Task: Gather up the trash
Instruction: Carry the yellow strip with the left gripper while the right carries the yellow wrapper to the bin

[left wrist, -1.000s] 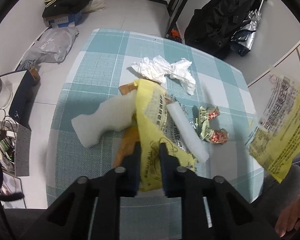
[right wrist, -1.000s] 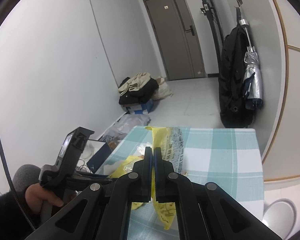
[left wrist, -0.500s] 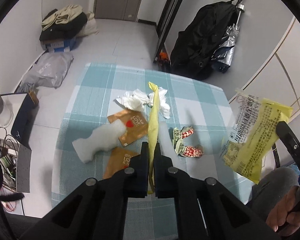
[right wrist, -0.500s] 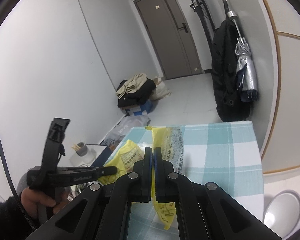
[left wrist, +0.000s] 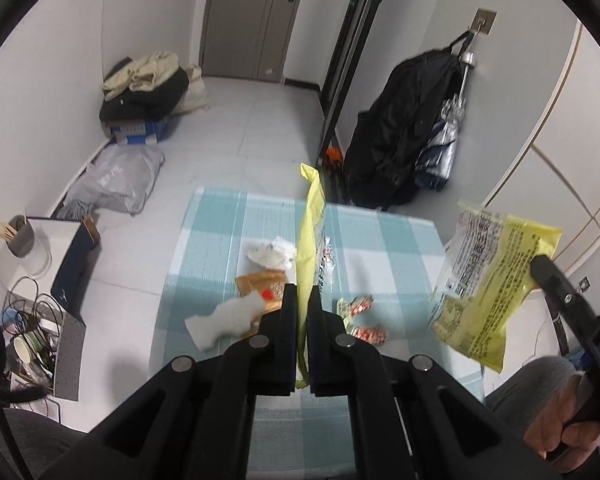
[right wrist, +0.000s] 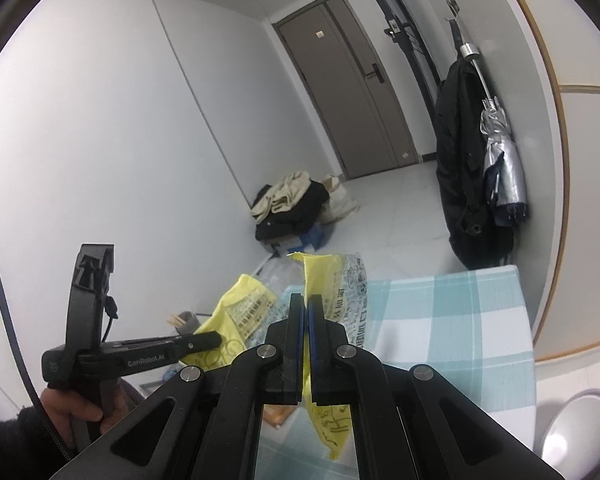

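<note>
Both grippers, left gripper (left wrist: 303, 304) and right gripper (right wrist: 305, 312), pinch opposite edges of the printed yellow plastic bag (left wrist: 496, 280), jaws pressed together, scraps lying below on the checked surface (left wrist: 384, 240).

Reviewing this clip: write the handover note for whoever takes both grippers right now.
Left gripper: shut on a yellow wrapper, held above the table.
Right gripper: shut on another yellow wrapper, also held in the air.
Left on the table: white tissue, white foam piece, orange packets, red-patterned wrappers.
No bin identifiable; nothing visibly binned yet.
</note>
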`<state>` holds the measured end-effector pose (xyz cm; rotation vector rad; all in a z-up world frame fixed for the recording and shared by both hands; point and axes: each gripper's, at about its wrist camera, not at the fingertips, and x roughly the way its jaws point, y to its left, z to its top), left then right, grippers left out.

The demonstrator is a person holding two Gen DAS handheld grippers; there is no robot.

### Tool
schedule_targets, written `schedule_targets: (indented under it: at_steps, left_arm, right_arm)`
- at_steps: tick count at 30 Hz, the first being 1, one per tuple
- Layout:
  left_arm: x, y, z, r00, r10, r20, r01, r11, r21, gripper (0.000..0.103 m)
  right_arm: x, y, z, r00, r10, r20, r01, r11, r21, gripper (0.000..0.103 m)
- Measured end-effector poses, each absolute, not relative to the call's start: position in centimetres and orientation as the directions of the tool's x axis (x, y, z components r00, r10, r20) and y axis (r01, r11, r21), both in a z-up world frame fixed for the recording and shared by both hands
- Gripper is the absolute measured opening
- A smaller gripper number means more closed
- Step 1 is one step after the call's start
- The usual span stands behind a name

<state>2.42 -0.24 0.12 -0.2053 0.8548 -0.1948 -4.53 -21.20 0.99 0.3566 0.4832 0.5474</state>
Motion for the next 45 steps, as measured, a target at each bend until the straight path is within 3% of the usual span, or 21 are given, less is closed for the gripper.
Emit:
schedule_targets:
  at_steps: [11, 25, 32, 37, 45]
  left_arm:
    - [1.4, -4.4, 4.2, 0.675, -0.331, -0.659, 0.21, 0.943, -0.259, 0.001]
    - [2.0, -14.9, 8.0, 0.599, -0.528, -0.602, 0.448, 0.844, -0.294, 0.001]
    - [2.4, -23.0, 6.7, 0.473, -0.603, -0.642, 0.588, 0.759, -0.28, 0.001]
    - [3.2, -27.5, 4.0, 0.393, -0.614, -0.684, 0.625, 0.724, -0.292, 0.001]
    - [5.0, -33.0, -3.6, 0.22, -0.565, -0.796, 0.65, 0.693, -0.313, 0.0]
  right_arm:
    - [-6.3, -26.0, 5.0, 0.811, 0.533, -0.243, -0.409, 0.812, 0.417, 0.001]
    - [-9.2, -37.9, 9.4, 0.928, 0.332, -0.171, -0.25, 0.892, 0.377, 0.001]
    - [-10.7, -45.4, 8.0, 0.958, 0.169, -0.231, -0.07, 0.921, 0.384, 0.001]
    - [-11.3, -50.7, 4.2, 0.941, 0.071, -0.331, 0.08, 0.904, 0.42, 0.001]
    - [-10.5, -55.6, -4.9, 0.873, 0.1, -0.478, 0.174, 0.851, 0.496, 0.001]
